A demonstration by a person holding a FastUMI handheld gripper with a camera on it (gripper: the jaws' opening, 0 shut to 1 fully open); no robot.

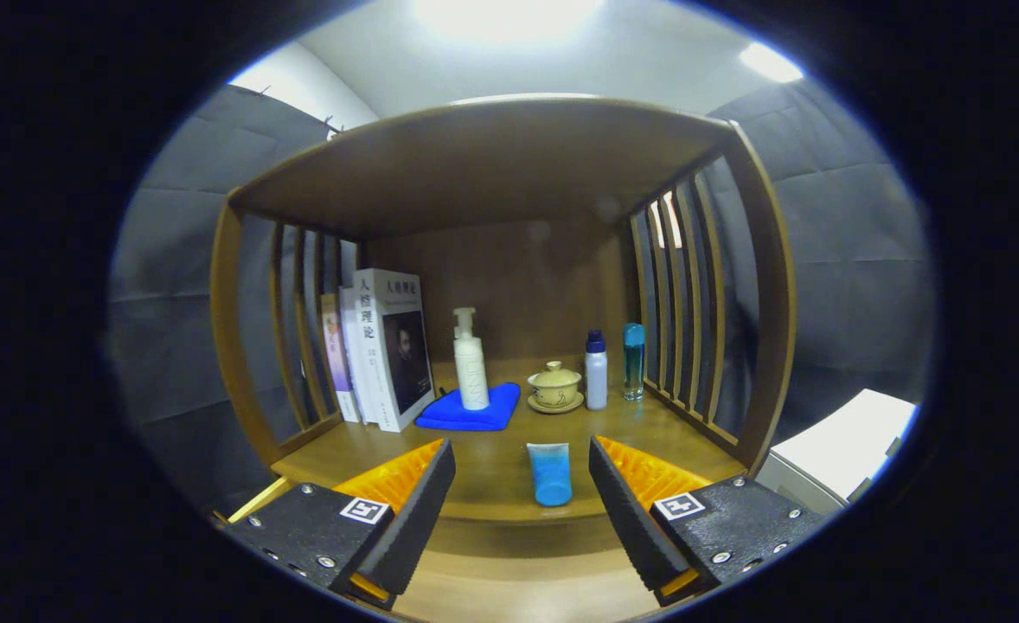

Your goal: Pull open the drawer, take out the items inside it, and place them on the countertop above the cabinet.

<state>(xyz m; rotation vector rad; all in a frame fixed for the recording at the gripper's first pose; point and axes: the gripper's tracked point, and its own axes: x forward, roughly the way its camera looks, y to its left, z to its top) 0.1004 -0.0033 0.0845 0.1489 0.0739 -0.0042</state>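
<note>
Gripper [522, 502] wide open, holding nothing. Blue tube [550, 473] lies on the countertop [492, 450] between the fingertips; looks light, soft, probably squashy, so pinch mid-body gently.

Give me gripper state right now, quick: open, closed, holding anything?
Gripper: open, jaws spread wide, holding nothing. The blue tube lies on the countertop between them, untouched.

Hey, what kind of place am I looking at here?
Probably a mock household corner in a cloth-walled booth: a wooden shelf unit holds books, a pump bottle and a lidded teacup. The open fingers hold nothing.
</note>
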